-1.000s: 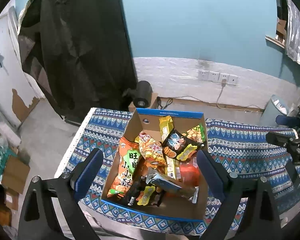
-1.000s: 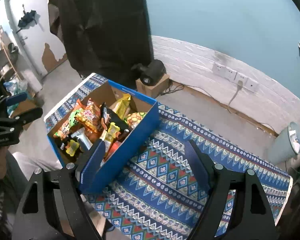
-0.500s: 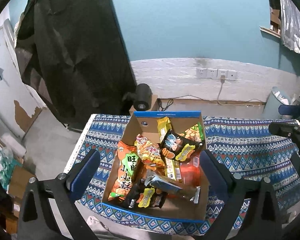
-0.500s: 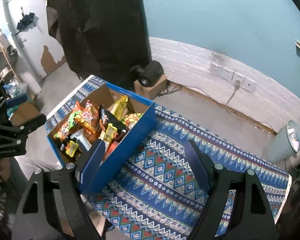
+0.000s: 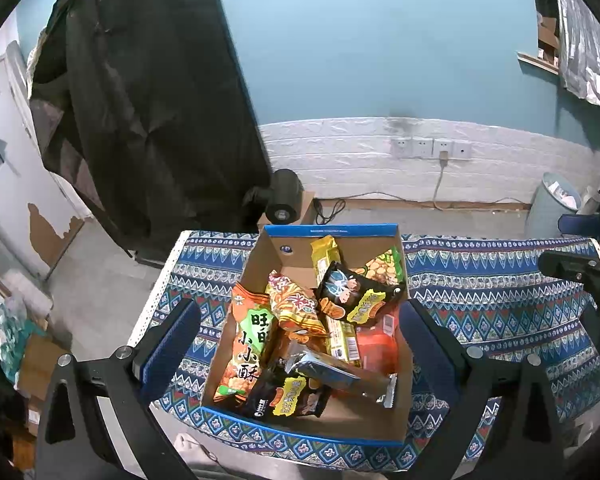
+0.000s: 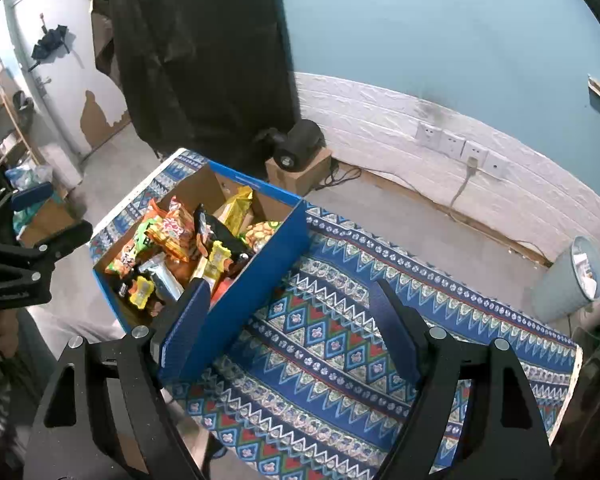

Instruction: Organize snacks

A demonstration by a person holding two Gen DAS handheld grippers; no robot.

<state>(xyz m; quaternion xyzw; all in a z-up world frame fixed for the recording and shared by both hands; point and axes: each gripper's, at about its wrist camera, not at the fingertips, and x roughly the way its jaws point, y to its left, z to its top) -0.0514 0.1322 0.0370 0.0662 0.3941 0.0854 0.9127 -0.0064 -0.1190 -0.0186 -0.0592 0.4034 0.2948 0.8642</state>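
The left gripper (image 5: pixel 300 344), whose fingers have just been opening to full width with nothing held, hovers above the snack-filled box (image 5: pixel 332 230) on the patterned surface (image 6: pixel 340 360), ready to pick, while the right gripper (image 6: pixel 288 320) stands open and empty beside it.

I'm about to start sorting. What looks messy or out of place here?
The snacks in the box are a jumble: packets lie crossed and stacked, a black bag leans over the yellow bar, and a silver wrapper lies slantwise on top. Nothing has spilled onto the cloth.
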